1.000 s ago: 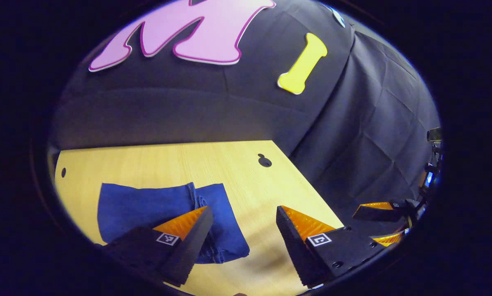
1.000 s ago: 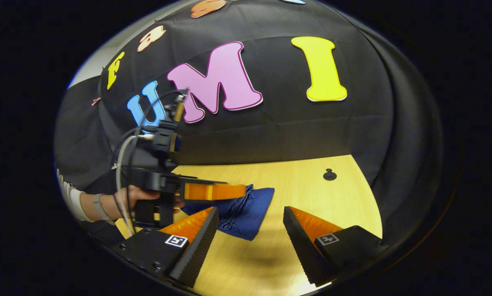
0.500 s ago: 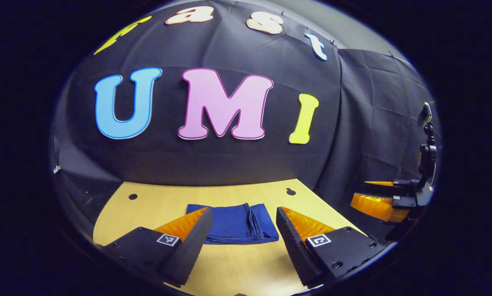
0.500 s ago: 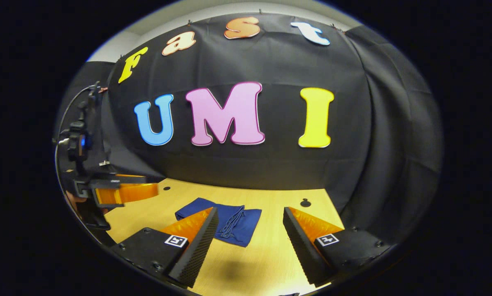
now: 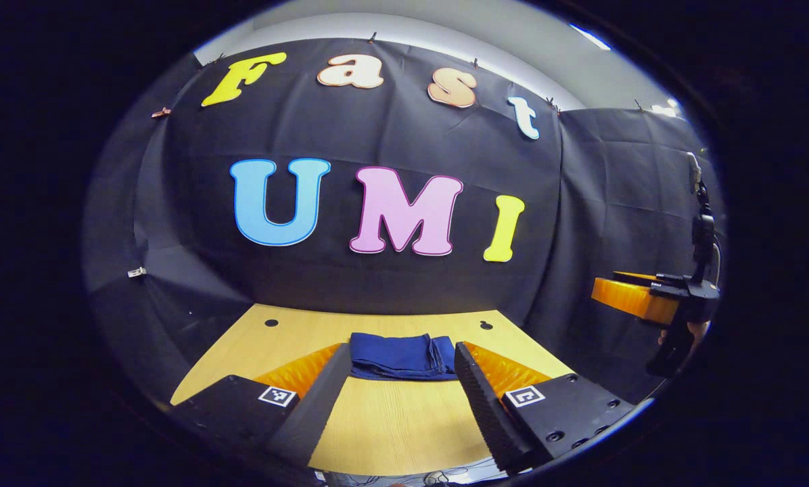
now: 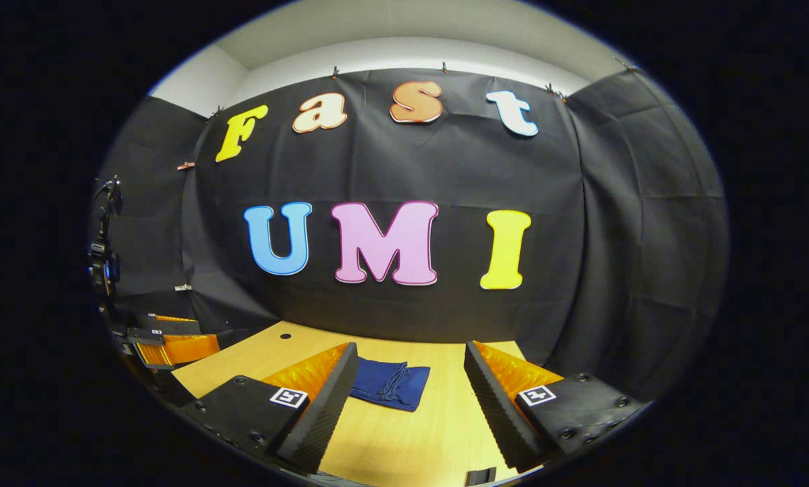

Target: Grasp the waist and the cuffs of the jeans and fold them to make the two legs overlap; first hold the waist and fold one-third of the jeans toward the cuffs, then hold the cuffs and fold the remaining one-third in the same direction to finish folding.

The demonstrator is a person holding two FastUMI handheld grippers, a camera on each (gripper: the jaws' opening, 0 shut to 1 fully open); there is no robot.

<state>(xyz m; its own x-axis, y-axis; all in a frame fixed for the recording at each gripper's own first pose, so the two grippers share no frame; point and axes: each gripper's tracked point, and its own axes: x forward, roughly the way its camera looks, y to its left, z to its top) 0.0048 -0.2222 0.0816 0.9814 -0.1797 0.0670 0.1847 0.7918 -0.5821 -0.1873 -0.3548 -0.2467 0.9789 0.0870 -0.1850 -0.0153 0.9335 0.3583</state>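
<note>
The dark blue jeans (image 5: pixel 400 356) lie folded into a small flat rectangle on the wooden table (image 5: pixel 391 426), toward its far side. In the right gripper view the jeans (image 6: pixel 389 383) sit left of centre. My left gripper (image 5: pixel 399 379) is open, held back from the table's near edge, nothing between its fingers. My right gripper (image 6: pixel 411 385) is open too, empty, well short of the jeans. The right gripper (image 5: pixel 638 301) also appears at the far right of the left gripper view, and the left gripper (image 6: pixel 168 345) at the far left of the right gripper view.
The table (image 6: pixel 404 433) has small round holes (image 5: pixel 271 322) near its far corners. Black cloth walls close in behind and on both sides. Cables hang below the table's near edge (image 5: pixel 438 477).
Both grippers have pulled back and up from the jeans, away from the table. The folded jeans look smaller and farther off, and have not shifted on the table.
</note>
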